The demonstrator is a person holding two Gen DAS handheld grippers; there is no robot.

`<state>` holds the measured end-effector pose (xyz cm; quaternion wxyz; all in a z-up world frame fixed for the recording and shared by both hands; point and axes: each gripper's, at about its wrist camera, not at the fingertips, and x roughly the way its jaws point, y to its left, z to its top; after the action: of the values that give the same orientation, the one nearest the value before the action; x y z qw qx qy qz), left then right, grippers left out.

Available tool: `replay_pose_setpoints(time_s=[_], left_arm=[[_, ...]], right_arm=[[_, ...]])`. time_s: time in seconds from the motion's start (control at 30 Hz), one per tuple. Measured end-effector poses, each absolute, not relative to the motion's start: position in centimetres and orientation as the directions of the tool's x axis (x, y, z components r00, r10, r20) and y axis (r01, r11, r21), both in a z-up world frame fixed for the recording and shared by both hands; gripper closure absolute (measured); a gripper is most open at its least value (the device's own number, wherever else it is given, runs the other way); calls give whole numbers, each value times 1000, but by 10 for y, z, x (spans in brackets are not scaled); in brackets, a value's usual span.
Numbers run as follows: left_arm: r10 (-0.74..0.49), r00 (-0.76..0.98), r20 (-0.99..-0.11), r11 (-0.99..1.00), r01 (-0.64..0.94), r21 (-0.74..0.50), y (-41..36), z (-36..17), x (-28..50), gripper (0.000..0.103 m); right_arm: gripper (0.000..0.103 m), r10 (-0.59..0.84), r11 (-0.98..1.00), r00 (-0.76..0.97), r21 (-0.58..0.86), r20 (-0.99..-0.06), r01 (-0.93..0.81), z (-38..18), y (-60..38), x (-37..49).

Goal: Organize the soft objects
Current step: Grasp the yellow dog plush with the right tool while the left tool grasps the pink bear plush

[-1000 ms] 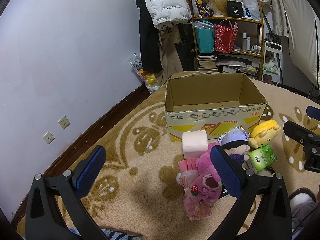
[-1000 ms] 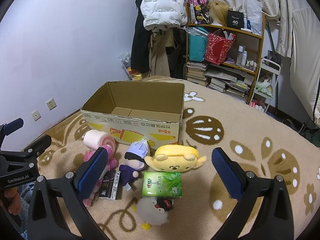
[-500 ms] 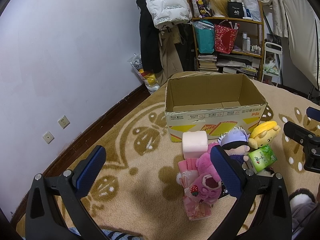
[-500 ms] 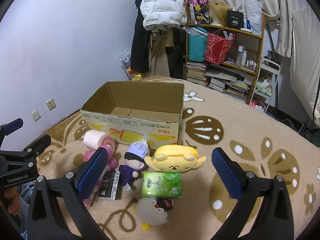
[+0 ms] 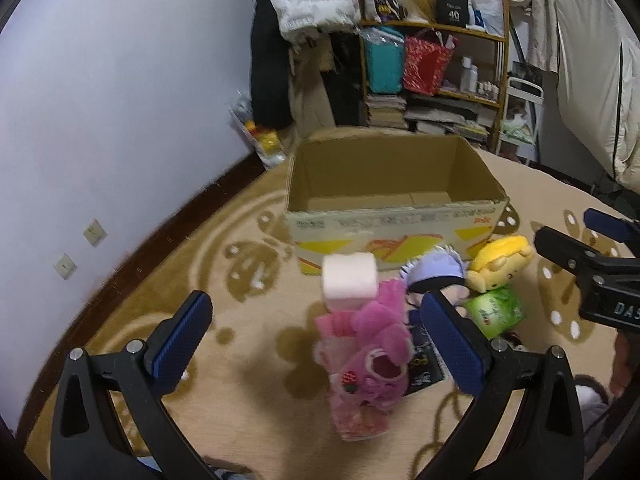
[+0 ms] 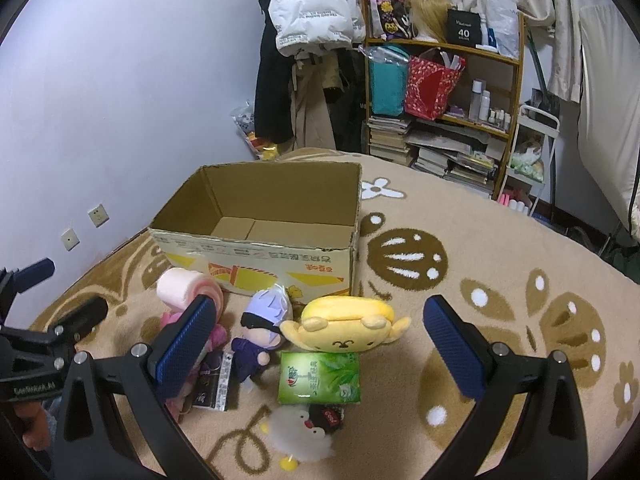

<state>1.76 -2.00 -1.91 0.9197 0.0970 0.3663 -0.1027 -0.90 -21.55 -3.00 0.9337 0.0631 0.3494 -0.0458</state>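
Left tool [image 5: 316, 338] shifted; pink plush [image 5: 378, 364] between its fingers.

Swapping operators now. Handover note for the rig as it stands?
Left gripper: jaws open, empty, above the pink plush.
Right gripper: jaws open, empty, above the pile.
Cardboard box: open on the rug; no items visible inside.
In front of it, all on the rug: pink roll, pink plush, purple-haired doll, yellow plush, green tissue pack, white chick plush.
Done: nothing boxed.
Left: all of it.
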Motion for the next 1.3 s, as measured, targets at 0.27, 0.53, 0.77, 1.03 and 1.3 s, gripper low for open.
replay_pose_setpoints(time_s=[0.27, 0.53, 0.77, 1.03, 1.3], left_arm=[[-139, 623, -770, 962, 270, 44, -29, -44, 43, 0], [-135, 553, -822, 954, 296, 43, -40, -71, 63, 0], [-122, 492, -862, 944, 325, 52, -52, -96, 74, 0], [-138, 409, -902, 947, 321, 0, -54, -119, 85, 1], [-185, 378, -907, 941, 333, -54, -49, -126, 83, 27]], right_arm=[[0, -24, 981, 690, 116, -724, 156, -54, -231, 21], [0, 8, 973, 632, 152, -775, 174, -93, -246, 57], [0, 16, 968, 590, 160, -808, 193, -120, -253, 69], [0, 58, 951, 542, 212, -838, 226, -138, -260, 76], [12, 80, 934, 505, 242, -859, 263, -142, -265, 72]])
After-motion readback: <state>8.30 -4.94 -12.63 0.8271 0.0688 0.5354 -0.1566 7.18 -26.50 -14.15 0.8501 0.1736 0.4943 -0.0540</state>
